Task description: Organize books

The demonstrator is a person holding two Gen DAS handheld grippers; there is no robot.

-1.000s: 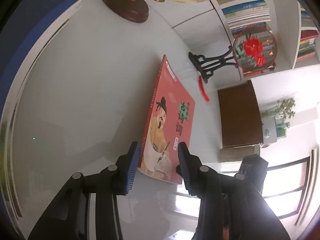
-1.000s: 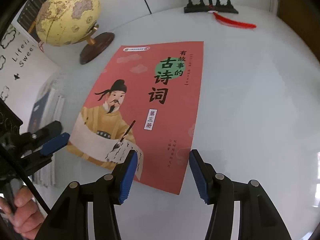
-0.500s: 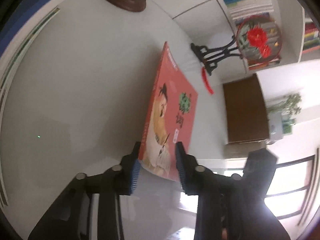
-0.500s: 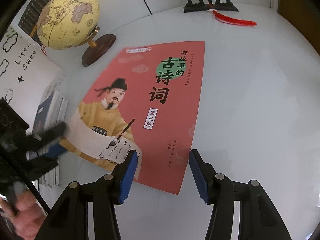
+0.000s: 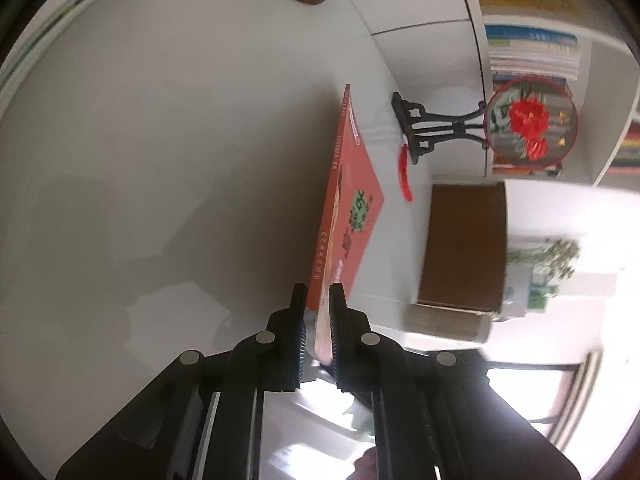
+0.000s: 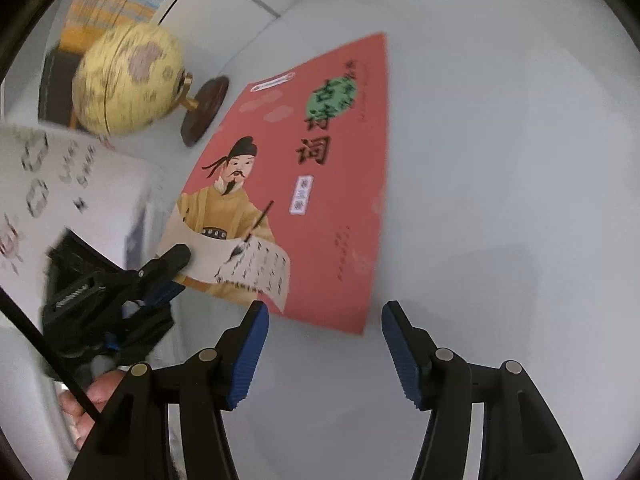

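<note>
The book [image 6: 320, 184] is pinched at its corner by the left gripper [image 5: 318, 320]; the right gripper [image 6: 322, 344] is held spread, its jaws opening, nothing between them.

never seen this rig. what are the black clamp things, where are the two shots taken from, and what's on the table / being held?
There is no robot here. A person carries a two-finger hand-held gripper in each hand, and each has a fisheye camera looking forward along its fingers.

The left wrist view shows the left hand-held gripper shut on the near corner of the red book.

The right wrist view shows the same red book on the white table, with the left hand-held gripper clamping its corner. The right hand-held gripper hovers just short of the book's near edge, jaws opening, nothing between them.

Also on the table: a globe and a black stand holding a round fan. Bookshelves stand behind.
</note>
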